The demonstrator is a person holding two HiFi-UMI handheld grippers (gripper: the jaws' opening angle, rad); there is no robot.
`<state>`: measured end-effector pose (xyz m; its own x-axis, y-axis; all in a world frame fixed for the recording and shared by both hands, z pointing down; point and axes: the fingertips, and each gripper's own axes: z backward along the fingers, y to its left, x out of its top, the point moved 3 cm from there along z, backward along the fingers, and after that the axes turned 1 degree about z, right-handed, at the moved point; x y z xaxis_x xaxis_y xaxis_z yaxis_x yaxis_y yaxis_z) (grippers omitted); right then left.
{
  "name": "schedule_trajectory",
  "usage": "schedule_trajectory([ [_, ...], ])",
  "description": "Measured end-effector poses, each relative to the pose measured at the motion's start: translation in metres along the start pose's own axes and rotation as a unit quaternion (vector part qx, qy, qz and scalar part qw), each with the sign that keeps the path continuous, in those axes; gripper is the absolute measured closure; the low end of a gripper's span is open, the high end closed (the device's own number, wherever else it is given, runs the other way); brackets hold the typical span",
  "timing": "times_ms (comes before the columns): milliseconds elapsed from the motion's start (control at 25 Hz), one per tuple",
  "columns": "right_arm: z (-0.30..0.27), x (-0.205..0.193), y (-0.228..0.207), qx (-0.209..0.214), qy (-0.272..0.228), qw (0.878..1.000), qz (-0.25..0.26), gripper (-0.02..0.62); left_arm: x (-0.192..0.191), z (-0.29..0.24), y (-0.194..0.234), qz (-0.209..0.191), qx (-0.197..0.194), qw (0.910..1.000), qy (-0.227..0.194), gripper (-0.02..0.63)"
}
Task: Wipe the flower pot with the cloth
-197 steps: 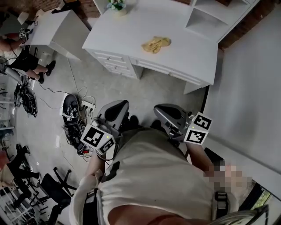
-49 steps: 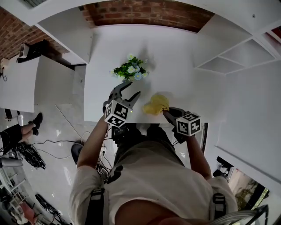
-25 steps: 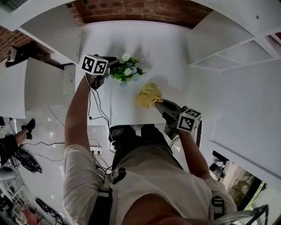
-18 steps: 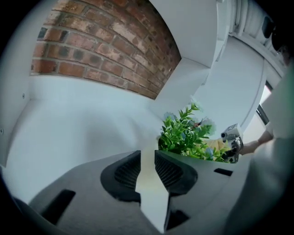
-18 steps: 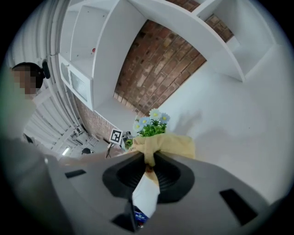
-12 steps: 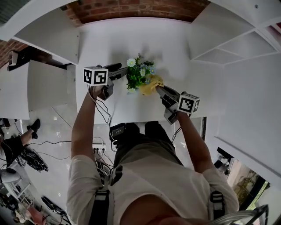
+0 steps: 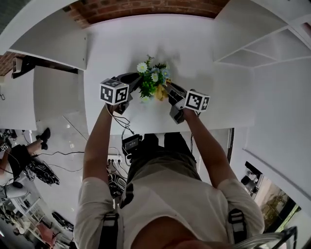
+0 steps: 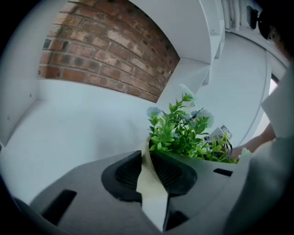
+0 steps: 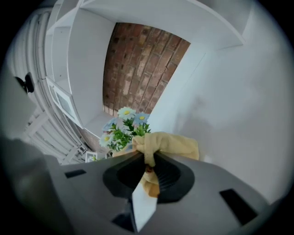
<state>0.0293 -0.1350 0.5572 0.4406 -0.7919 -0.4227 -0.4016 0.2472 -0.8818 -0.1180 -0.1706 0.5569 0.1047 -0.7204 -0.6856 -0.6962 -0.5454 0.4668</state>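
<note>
A small cream flower pot point(image 8: 152, 190) with green leaves and pale flowers point(image 7: 152, 80) stands near the front of the white desk point(image 7: 121, 46). My left gripper point(image 7: 136, 78) comes in from the pot's left. Its jaws have just been closing, and in the left gripper view the left gripper point(image 8: 148, 159) is shut on the pot's thin rim. From the right, my right gripper point(image 7: 168, 90) is shut on a bunched yellow cloth point(image 9: 169, 144), which lies against the side of the plant point(image 9: 122, 129). The foliage hides most of the pot in the head view.
White shelf compartments point(image 7: 252, 44) rise at the desk's right and a brick wall point(image 7: 146, 7) runs behind it. A second white table point(image 7: 51, 92) stands to the left. Cables point(image 7: 116, 160) lie on the floor below the desk's front edge, and a person point(image 7: 19, 153) is at the far left.
Both grippers have drawn in on the pot from either side. The left one has shifted right onto its rim, and the right one has brought the cloth closer against the plant.
</note>
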Motion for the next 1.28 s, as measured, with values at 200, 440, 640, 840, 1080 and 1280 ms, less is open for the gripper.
schedule_trajectory([
  [200,0.002,-0.013,0.002,-0.034,0.022,0.998,0.057,0.529,-0.003,0.004,0.007,0.079,0.008,0.9961,-0.039,0.511],
  [440,0.003,-0.052,0.015,-0.027,0.078,0.993,0.083,0.529,-0.004,0.004,0.004,0.086,0.02,0.9951,-0.045,0.515],
  [640,0.008,-0.076,0.028,0.005,0.144,0.985,0.097,0.529,-0.006,0.004,0.001,0.1,0.018,0.9931,-0.058,0.517],
  [840,0.037,-0.098,0.046,0.048,0.219,0.972,0.075,0.528,-0.011,0.005,-0.004,0.114,0.012,0.9912,-0.067,0.517],
  [1080,0.067,-0.056,0.025,0.019,0.08,0.996,-0.037,0.528,-0.021,0.008,-0.01,0.108,0.007,0.9923,-0.06,0.517],
  [1280,0.05,-0.023,0.013,-0.011,0.036,0.999,-0.017,0.529,-0.031,0.011,-0.019,0.117,0.007,0.9907,-0.068,0.517],
])
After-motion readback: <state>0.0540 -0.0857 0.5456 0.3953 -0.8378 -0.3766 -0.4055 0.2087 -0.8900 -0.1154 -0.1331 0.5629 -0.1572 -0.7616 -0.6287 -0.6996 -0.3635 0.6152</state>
